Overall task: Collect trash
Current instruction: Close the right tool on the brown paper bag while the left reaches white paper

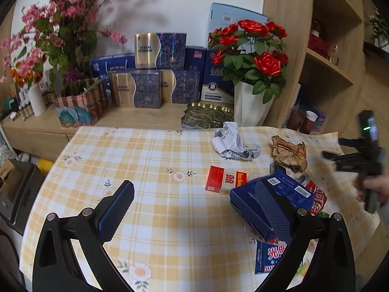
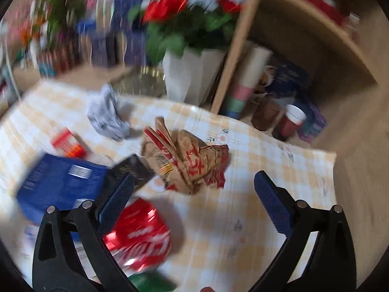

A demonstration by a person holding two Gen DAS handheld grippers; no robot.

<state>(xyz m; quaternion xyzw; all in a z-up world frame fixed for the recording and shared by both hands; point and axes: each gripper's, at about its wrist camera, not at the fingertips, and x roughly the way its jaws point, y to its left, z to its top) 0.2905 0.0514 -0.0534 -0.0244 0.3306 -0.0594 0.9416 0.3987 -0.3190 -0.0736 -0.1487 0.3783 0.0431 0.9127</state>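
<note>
While both grippers' jaws gape wide, the left gripper (image 1: 194, 204) hangs over the yellow-checked counter (image 1: 155, 221), beside a blue cardboard box (image 1: 287, 189) at lower right; the right gripper (image 2: 194, 194) hovers by a crushed red can (image 2: 143, 238).

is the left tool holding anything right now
No, the left tool is wide open over the checked tablecloth, with nothing between its fingers.

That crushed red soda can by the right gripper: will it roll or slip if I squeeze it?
The crushed red can looks dented and flattened, so it probably won't roll far. Its shiny metal skin may slide against the pads. Already buckled, it will likely give further under a squeeze and feel light. The right gripper stands open beside it.
</note>
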